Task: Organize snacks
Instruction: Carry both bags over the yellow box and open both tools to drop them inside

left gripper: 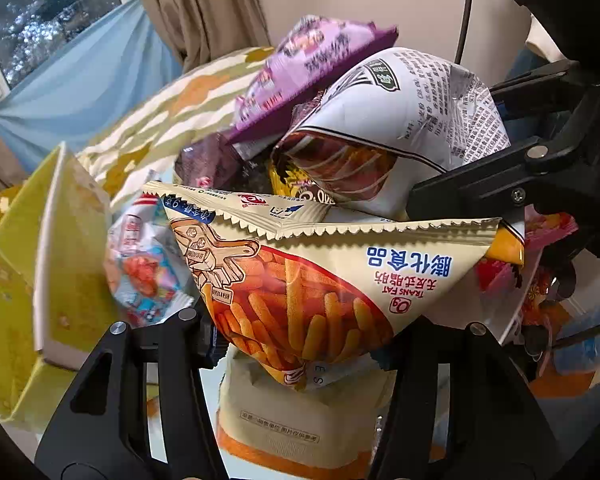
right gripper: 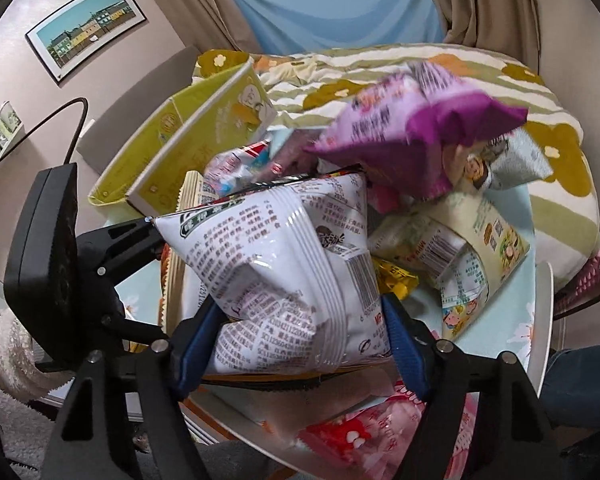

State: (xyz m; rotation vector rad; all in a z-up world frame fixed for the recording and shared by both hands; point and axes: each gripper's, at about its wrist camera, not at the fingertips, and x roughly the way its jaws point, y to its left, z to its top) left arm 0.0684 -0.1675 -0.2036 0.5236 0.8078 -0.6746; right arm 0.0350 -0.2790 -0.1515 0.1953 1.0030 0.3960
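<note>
My left gripper [left gripper: 304, 340] is shut on a cream snack bag with orange sticks printed on it [left gripper: 320, 280], held above the pile. My right gripper [right gripper: 300, 332] is shut on a white snack bag with dense print [right gripper: 292, 264]; that bag also shows in the left wrist view [left gripper: 400, 120], with the right gripper's black fingers [left gripper: 480, 188] beside it. A purple bag [right gripper: 412, 132] lies tilted on top of the pile behind; it also shows in the left wrist view [left gripper: 308, 68]. Several more packets lie on a round table [right gripper: 540, 320].
A yellow-green open box [right gripper: 188, 136] stands at the table's left; it is at the left in the left wrist view [left gripper: 48, 264]. A flowered bedspread [right gripper: 420, 72] lies beyond. A pink packet [right gripper: 364, 436] and a cream packet [right gripper: 480, 248] lie on the table.
</note>
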